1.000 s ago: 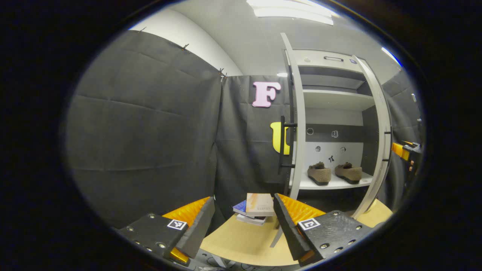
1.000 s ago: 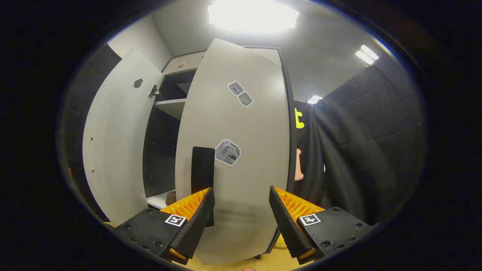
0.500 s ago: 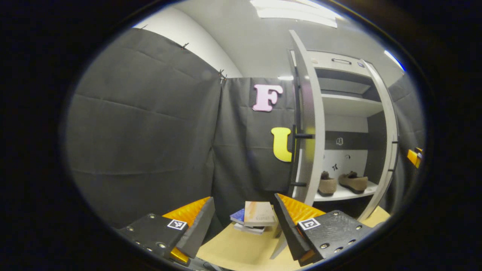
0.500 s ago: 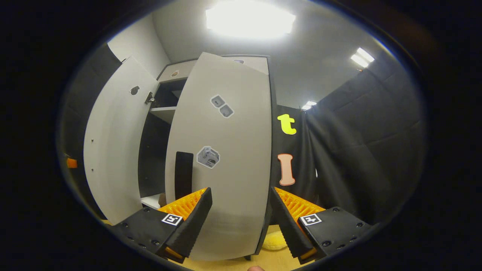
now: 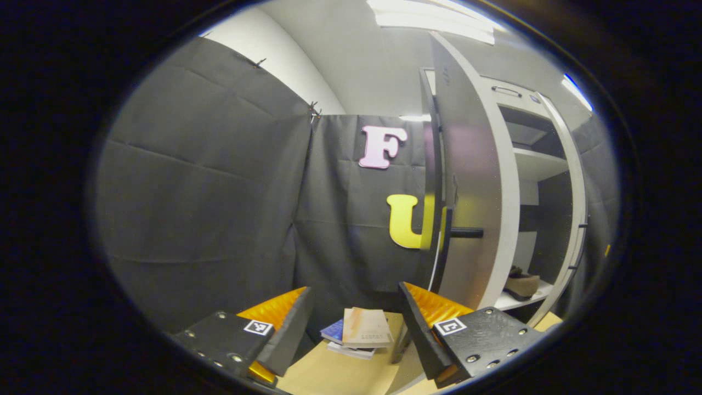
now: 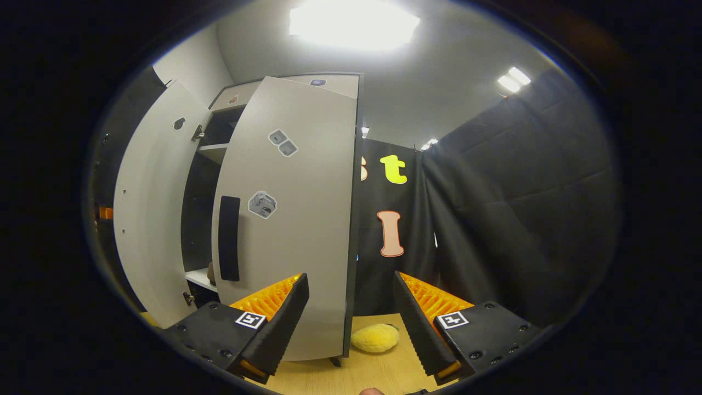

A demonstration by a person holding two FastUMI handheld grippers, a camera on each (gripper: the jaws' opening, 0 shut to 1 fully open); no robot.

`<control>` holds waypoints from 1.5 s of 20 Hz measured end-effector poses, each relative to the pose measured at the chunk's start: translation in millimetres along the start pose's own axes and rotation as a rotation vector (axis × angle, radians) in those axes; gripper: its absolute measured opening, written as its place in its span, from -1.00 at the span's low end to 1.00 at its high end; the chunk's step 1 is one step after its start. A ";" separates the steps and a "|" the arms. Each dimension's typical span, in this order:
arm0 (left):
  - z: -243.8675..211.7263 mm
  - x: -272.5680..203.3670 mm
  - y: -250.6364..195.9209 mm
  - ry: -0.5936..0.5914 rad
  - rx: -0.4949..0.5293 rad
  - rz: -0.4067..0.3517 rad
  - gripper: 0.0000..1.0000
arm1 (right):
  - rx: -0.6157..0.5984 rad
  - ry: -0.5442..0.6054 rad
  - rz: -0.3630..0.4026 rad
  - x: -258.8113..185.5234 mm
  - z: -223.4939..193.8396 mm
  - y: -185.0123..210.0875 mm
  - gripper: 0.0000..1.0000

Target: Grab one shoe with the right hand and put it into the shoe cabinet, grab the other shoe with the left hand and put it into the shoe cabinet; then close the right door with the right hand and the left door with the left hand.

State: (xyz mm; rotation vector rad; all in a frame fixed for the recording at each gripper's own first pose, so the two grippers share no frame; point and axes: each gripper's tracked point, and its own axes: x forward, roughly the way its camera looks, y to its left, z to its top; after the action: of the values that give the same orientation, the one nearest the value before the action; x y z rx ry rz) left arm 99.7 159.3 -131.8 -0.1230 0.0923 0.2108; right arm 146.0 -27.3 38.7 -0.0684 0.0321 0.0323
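The grey shoe cabinet's left door stands part-way swung, its black bar handle just above my left gripper, which is open and holds nothing. Past the door's edge one brown shoe rests on the white lower shelf; the other is hidden. In the right gripper view the right door with its black handle is nearly shut, leaving a dark gap to the left door. My right gripper is open and empty, off the door.
A small stack of books lies on the wooden table below my left gripper. A yellow soft thing lies on the wood by the cabinet's right foot. Black cloth walls close in on both sides.
The left door has swung toward shut, hiding one shoe and much of the shelves. The right door has also swung further shut, and my right gripper has turned right, away from it.
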 end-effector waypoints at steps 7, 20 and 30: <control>-2.4 -2.2 -10.4 0.012 -0.023 -0.011 0.89 | 0.020 0.036 0.019 -8.1 -17.0 1.6 0.94; -10.4 -14.8 -139.9 0.008 -0.098 -0.256 0.87 | -0.013 0.052 0.034 -15.7 -23.8 5.5 0.94; -23.5 15.8 -241.1 -0.006 -0.025 -0.330 0.87 | 0.004 0.079 -0.019 -16.7 -34.1 -16.4 0.94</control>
State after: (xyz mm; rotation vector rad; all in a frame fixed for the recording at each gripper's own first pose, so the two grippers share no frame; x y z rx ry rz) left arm 164.9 -74.6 -129.6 -0.1600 0.0625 -0.1167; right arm 128.8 -46.5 6.4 -0.0664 0.1100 0.0109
